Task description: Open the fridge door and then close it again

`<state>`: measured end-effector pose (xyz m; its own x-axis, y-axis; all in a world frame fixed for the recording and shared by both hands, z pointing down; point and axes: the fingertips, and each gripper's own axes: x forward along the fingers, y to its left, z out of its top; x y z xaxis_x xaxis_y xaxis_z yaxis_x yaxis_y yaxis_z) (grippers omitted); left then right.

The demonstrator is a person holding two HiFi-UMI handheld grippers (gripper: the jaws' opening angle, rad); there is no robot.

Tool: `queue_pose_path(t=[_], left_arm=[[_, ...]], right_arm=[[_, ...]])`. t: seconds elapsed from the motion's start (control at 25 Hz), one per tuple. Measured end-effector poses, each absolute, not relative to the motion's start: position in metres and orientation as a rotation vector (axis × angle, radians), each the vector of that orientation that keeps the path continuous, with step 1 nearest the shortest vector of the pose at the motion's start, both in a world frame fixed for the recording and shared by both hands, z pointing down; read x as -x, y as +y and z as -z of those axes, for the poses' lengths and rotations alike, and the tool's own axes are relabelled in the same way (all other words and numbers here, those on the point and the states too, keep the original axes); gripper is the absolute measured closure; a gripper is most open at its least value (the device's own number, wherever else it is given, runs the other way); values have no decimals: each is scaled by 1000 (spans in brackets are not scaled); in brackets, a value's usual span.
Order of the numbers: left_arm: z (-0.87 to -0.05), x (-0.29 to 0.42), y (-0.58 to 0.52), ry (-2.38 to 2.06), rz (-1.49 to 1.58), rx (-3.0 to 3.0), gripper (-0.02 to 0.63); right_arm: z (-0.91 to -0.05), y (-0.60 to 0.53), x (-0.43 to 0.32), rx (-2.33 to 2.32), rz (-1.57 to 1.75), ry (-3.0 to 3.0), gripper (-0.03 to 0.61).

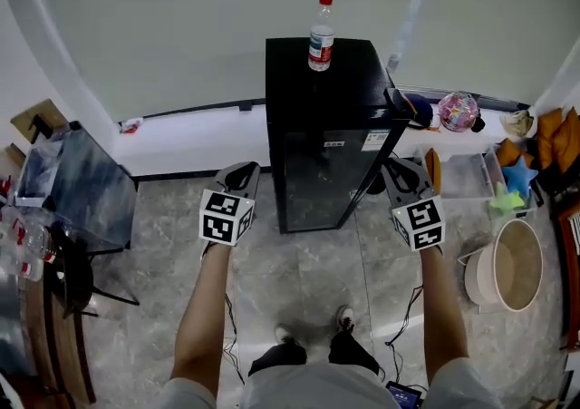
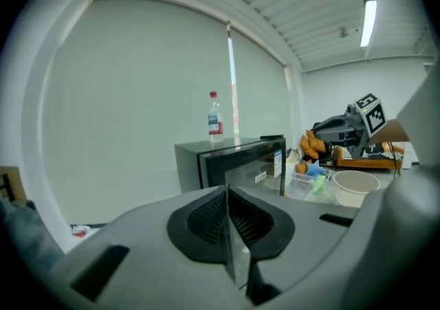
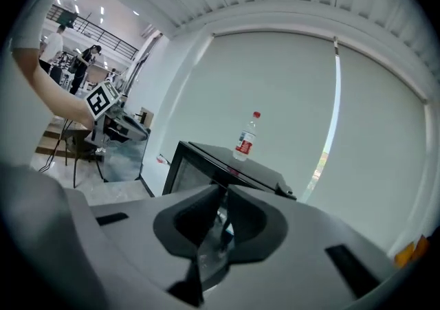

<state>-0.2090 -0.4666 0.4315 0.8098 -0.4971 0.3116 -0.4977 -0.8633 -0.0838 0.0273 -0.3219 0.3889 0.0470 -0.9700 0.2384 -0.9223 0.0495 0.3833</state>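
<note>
A small black fridge (image 1: pixel 322 158) with a glass door stands against the pale wall, its door closed. A water bottle (image 1: pixel 321 34) with a red cap stands upright on its top. My left gripper (image 1: pixel 241 173) hangs in the air just left of the fridge front, and my right gripper (image 1: pixel 397 173) just right of it; neither touches the fridge. In the left gripper view the left gripper (image 2: pixel 227 195) has its pads together with nothing between them, and the fridge (image 2: pixel 237 164) lies ahead. The right gripper (image 3: pixel 221 195) has its tips meeting, also empty.
A beige round tub (image 1: pixel 507 267) stands on the tiled floor at the right, behind it a clear plastic box (image 1: pixel 467 176) and orange soft toys (image 1: pixel 553 140). At the left is a dark covered table (image 1: pixel 77 185). A white low ledge (image 1: pixel 195 140) runs along the wall.
</note>
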Motion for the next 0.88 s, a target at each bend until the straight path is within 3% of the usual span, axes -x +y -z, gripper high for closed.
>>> queue_pose_path(t=[0.2, 0.48, 0.88], left_arm=[[-369, 202, -419, -837, -466, -3103, 603], [-306, 197, -365, -974, -347, -3177, 603], [-276, 172, -321, -1051, -303, -3245, 603]], right_arm=[[-352, -284, -26, -1935, 207, -1960, 581], [-316, -252, -30, -1850, 334, -2001, 581], [-294, -231, -35, -1779, 430, -2076, 581]])
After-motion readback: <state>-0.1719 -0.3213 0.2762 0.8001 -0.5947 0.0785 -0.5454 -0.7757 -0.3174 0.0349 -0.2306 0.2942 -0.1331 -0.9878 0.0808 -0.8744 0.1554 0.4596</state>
